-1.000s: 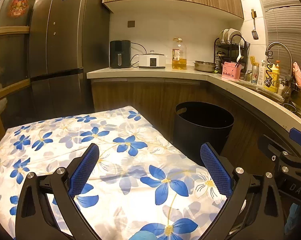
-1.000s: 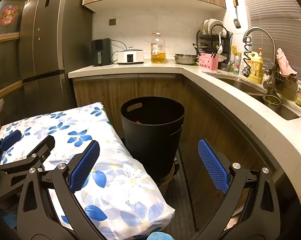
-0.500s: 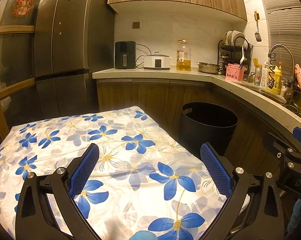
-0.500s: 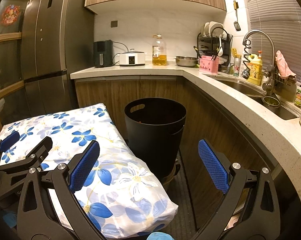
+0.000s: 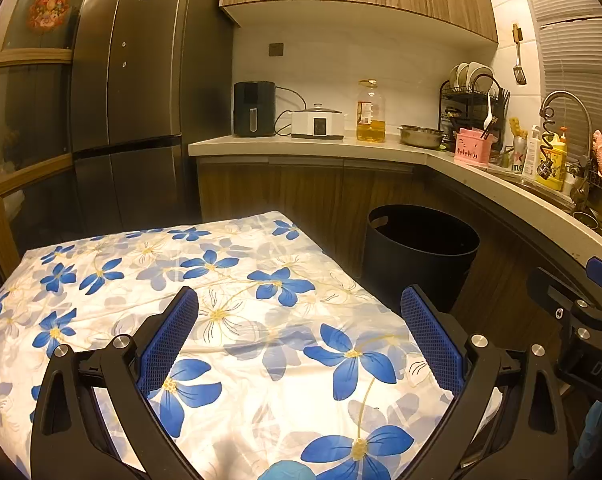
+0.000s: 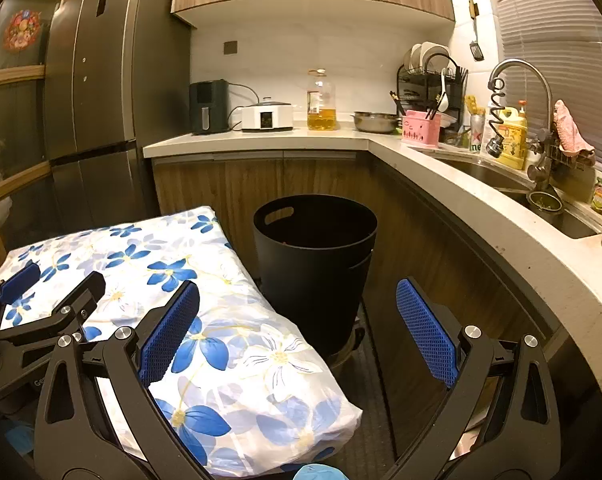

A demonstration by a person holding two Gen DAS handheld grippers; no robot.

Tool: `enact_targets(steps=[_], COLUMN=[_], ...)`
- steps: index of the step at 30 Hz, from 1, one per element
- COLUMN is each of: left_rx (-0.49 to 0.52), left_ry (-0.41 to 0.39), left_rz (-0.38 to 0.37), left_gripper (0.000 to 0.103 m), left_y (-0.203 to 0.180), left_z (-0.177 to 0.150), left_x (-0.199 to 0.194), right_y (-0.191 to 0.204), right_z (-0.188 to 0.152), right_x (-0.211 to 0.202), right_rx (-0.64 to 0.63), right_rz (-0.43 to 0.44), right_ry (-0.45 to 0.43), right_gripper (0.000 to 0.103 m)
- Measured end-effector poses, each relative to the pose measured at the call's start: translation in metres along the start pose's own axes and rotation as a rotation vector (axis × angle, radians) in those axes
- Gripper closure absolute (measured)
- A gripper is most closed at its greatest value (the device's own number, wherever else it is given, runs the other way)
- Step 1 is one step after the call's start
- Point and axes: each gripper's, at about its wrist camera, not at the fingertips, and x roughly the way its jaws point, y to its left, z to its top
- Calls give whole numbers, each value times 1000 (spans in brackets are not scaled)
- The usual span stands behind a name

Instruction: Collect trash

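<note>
A black round trash bin (image 6: 315,256) with a handle slot stands on the floor against the wooden cabinets; the left wrist view shows the bin (image 5: 419,248) at right. Its inside is dark, and I cannot make out its contents. My left gripper (image 5: 299,324) hangs open over a table covered with a blue-flowered cloth (image 5: 205,312), nothing between its blue pads. My right gripper (image 6: 297,316) is open too, nearer the bin, above the cloth's right edge (image 6: 261,344). The left gripper (image 6: 41,300) shows at the left of the right wrist view. No loose trash is visible on the cloth.
A dark fridge (image 5: 133,92) stands at left. The L-shaped counter (image 6: 401,148) carries an air fryer, a white cooker, an oil bottle, a steel bowl, a pink caddy and a dish rack. Sink and faucet (image 6: 517,76) are at right. A narrow floor strip (image 6: 365,380) runs by the bin.
Both views have tilted up and pulled back a little from the bin. The grippers stay open and hold nothing.
</note>
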Motion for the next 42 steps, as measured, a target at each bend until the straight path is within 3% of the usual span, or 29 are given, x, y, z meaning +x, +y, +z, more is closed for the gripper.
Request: enact_targets(steps=[42], left_rx=[-2], left_ry=[4], left_rz=[5], left_gripper=[6], left_y=[2], left_z=[1], left_x=[2], right_y=[4], right_z=[2], right_x=[3], right_rx=[-1], right_rz=[9], right_ry=[1], right_gripper=[6])
